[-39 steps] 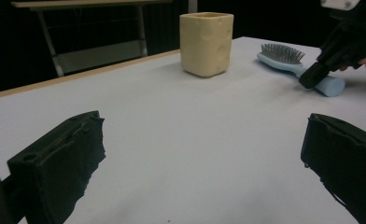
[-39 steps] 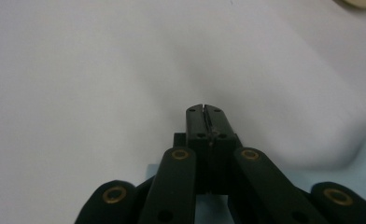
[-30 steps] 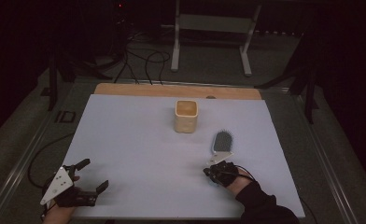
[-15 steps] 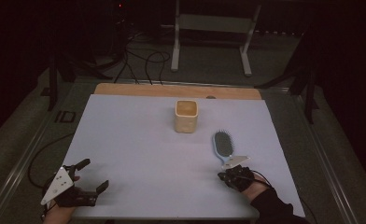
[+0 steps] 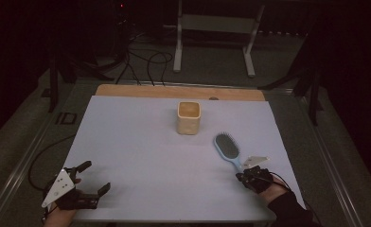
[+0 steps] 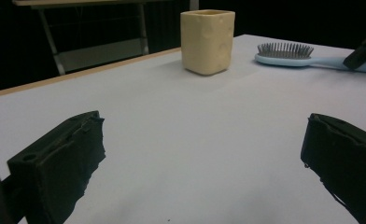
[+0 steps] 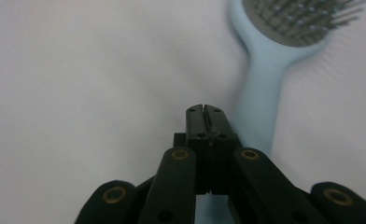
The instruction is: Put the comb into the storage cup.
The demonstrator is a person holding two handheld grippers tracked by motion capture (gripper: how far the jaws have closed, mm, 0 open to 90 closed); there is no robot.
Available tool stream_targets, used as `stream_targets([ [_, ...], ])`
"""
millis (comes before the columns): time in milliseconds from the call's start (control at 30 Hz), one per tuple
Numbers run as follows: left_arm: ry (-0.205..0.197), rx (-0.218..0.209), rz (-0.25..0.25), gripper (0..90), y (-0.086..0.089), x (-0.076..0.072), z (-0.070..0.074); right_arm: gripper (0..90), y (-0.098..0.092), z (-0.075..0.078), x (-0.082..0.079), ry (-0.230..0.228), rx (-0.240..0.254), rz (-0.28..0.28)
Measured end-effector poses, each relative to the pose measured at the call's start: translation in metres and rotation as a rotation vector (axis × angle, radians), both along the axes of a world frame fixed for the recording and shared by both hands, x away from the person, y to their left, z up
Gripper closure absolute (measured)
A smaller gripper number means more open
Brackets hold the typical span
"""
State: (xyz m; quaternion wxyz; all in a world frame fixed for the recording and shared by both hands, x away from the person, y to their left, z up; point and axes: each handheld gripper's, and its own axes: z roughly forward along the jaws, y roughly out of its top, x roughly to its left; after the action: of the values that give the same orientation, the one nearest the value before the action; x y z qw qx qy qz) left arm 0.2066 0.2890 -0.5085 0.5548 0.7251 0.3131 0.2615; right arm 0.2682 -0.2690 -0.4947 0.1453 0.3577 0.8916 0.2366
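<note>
A light-blue hairbrush (image 5: 227,147) lies bristles up on the white table sheet (image 5: 141,156), right of centre, with its handle pointing toward the near right. My right gripper (image 5: 244,176) sits at the end of that handle, jaws shut on each other with nothing between them. In the right gripper view the shut right gripper (image 7: 204,112) lies just left of the hairbrush handle (image 7: 260,100), which runs on beneath the gripper body. My left gripper (image 5: 96,176) rests open and empty at the near left corner. From the left gripper view the hairbrush (image 6: 293,56) is far off to the right.
A cream square cup (image 5: 189,117) stands upright in the middle of the far half; the same cup (image 6: 207,41) stands ahead in the left gripper view. A wooden strip (image 5: 174,91) borders the far table edge. Cables and a metal stand occupy the dark floor beyond.
My right gripper has slid to the right along the near part of the table, still shut. The brush's handle end has swung right with it. The left gripper has stayed put.
</note>
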Motion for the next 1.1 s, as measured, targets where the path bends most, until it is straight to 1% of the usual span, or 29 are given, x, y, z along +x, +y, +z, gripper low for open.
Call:
stream_targets([
  [67, 0.002, -0.004, 0.000, 0.0, 0.000, 0.000, 0.000, 90.0, -0.004, 0.001, 0.002, -0.005, -0.006, -0.013],
  [167, -0.001, 0.002, -0.001, 0.0, 0.000, 0.000, 0.000, 90.0, -0.011, 0.002, 0.004, -0.006, -0.009, -0.032],
  [233, 0.004, -0.005, -0.001, 0.0, 0.000, 0.000, 0.000, 90.0, -0.014, 0.003, 0.005, -0.009, -0.012, -0.043],
  [400, 0.003, -0.002, 0.000, 0.0, 0.000, 0.000, 0.000, 90.0, -0.021, 0.003, 0.009, -0.009, -0.018, -0.063],
  [533, 0.002, 0.000, 0.001, 0.0, 0.000, 0.000, 0.000, 90.0, -0.026, 0.003, 0.012, -0.006, -0.025, -0.066],
  [633, 0.003, -0.008, 0.002, 0.0, 0.000, 0.001, 0.000, 90.0, -0.028, 0.003, 0.013, -0.013, -0.036, -0.071],
  [700, 0.003, -0.003, 0.000, 0.0, 0.000, 0.000, 0.000, 90.0, -0.029, 0.003, 0.013, -0.017, -0.042, -0.082],
  [800, 0.004, -0.005, 0.001, 0.0, 0.000, 0.001, 0.000, 90.0, -0.030, 0.004, 0.014, -0.024, -0.042, -0.060],
  [833, 0.003, -0.009, 0.002, 0.0, 0.000, 0.001, 0.000, 90.0, -0.029, 0.006, 0.014, -0.029, -0.034, -0.049],
  [900, 0.004, -0.004, 0.001, 0.0, 0.000, 0.000, 0.000, 90.0, -0.026, 0.011, 0.013, -0.040, -0.026, -0.031],
  [1000, 0.003, -0.008, 0.000, 0.0, 0.000, 0.001, 0.000, 90.0, -0.022, 0.017, 0.013, -0.053, -0.030, -0.006],
  [1100, 0.004, -0.005, 0.000, 0.0, 0.000, 0.000, 0.000, 90.0, -0.021, 0.023, 0.016, -0.062, -0.034, 0.005],
])
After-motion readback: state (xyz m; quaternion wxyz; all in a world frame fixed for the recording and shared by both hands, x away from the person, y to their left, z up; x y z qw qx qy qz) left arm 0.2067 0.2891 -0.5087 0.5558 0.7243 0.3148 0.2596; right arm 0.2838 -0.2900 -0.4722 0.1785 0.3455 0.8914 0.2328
